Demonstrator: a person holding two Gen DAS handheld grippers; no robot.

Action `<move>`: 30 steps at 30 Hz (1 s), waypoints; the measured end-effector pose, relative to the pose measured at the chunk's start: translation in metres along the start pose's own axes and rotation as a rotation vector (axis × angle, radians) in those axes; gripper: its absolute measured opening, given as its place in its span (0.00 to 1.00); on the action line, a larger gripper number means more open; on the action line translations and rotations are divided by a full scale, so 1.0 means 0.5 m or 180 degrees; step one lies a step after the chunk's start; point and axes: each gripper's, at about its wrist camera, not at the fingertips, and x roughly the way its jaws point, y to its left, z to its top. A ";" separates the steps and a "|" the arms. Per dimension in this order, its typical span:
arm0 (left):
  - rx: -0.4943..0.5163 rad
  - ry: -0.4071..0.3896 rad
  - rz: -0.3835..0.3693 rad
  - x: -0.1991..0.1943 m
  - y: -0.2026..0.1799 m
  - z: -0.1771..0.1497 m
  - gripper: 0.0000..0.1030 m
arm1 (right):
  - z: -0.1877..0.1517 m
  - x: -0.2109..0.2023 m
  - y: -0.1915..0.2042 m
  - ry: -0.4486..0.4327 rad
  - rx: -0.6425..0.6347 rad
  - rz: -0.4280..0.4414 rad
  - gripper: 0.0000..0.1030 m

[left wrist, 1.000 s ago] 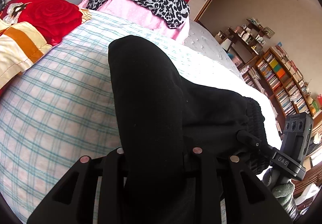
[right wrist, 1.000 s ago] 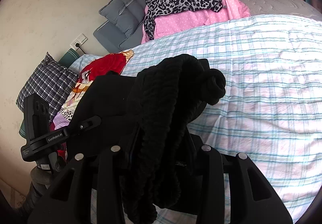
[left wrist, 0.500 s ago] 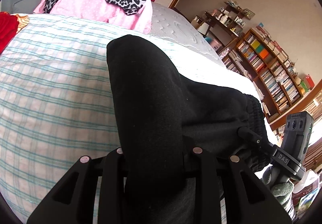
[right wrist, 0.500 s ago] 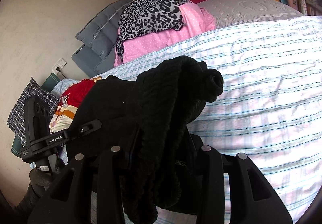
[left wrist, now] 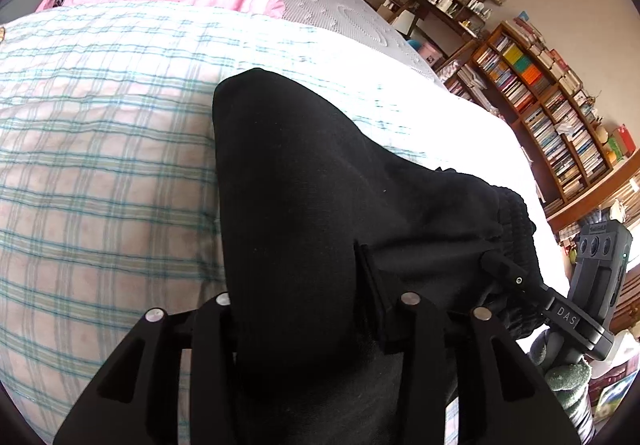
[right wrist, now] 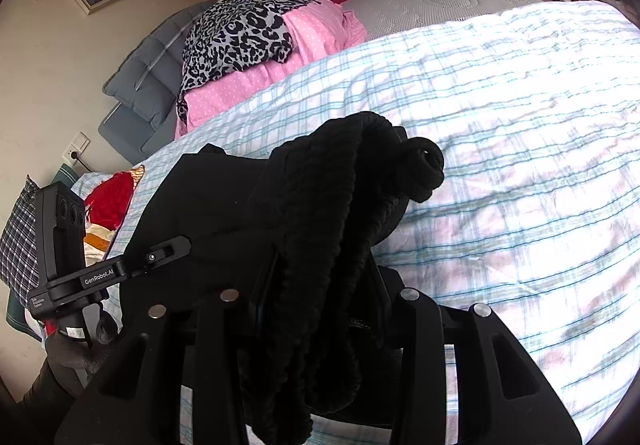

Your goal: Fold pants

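Both tongs are carrying the black pants (left wrist: pixel 320 205) over a plaid sheet (left wrist: pixel 100 165). Left tongs (left wrist: pixel 304 285) have just been opening: in the left wrist view the right finger (left wrist: pixel 374 297) is now standing clear of the cloth, which is still draping between the jaws, so they are parted and no longer pinching. Right tongs (right wrist: pixel 320 277) are clamping the ribbed waistband (right wrist: pixel 332 245), bunched thick between the jaws, with a rolled cord end (right wrist: pixel 424 169) sticking out at 1 o'clock.

In the left wrist view the pants are filling the centre, a folded hump rising toward 12 o'clock and the waistband trailing to 3 o'clock, where the right tongs and a gloved hand (left wrist: pixel 568 381) are gripping it. In the right wrist view the left tongs' handle (right wrist: pixel 60 241) is sitting at 9 o'clock.

A bookshelf (left wrist: pixel 552 117) at 2 o'clock is holding rows of books; titles are too small to read. Behind the sheet, a leopard cloth (right wrist: pixel 236 37) is lying on pink bedding (right wrist: pixel 248 85), beside grey cushions (right wrist: pixel 148 85).

Both tongs' fingertips are being hidden by cloth, and how the lower legs are hanging is cut off by the frame edge.

Since a second ago the red cushion has been sliding out of the left view, the bookshelf coming further in, and the right grip staying unchanged.
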 end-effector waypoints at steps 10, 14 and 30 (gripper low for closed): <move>0.0354 -0.0207 0.0874 -0.061 -0.002 -0.033 0.82 | -0.027 -0.062 -0.022 -0.0175 0.0084 -0.0370 0.66; 0.0477 -0.0351 0.1156 -0.109 -0.019 -0.073 0.88 | -0.049 -0.137 -0.010 -0.0349 -0.0014 -0.0645 0.70; 0.0692 -0.0793 0.1617 -0.280 -0.157 -0.189 0.94 | -0.188 -0.314 0.174 -0.0894 -0.0691 -0.0822 0.97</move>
